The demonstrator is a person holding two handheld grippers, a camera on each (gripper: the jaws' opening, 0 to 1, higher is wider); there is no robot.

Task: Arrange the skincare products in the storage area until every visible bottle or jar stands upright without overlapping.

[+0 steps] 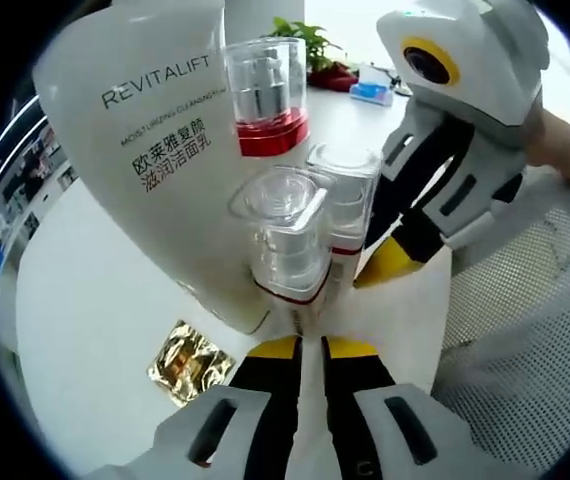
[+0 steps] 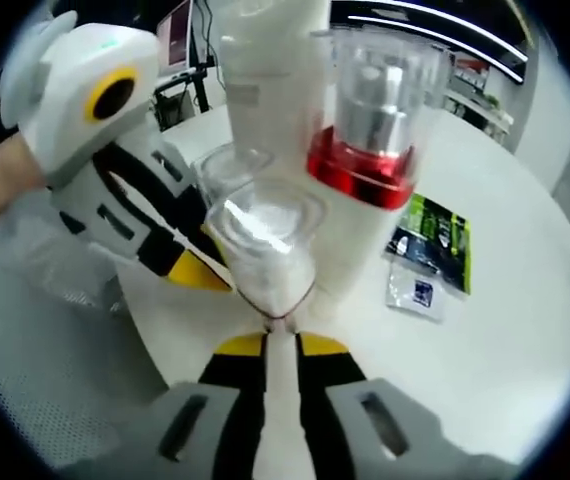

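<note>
Bottles crowded against cleanser tube; both tools pressed nearly together, empty.

Bright, even light; edges warped, nearest bottles perhaps blurred

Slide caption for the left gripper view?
Left gripper shut below clear-capped bottles beside a white Revitalift tube; right gripper alongside.
</note>
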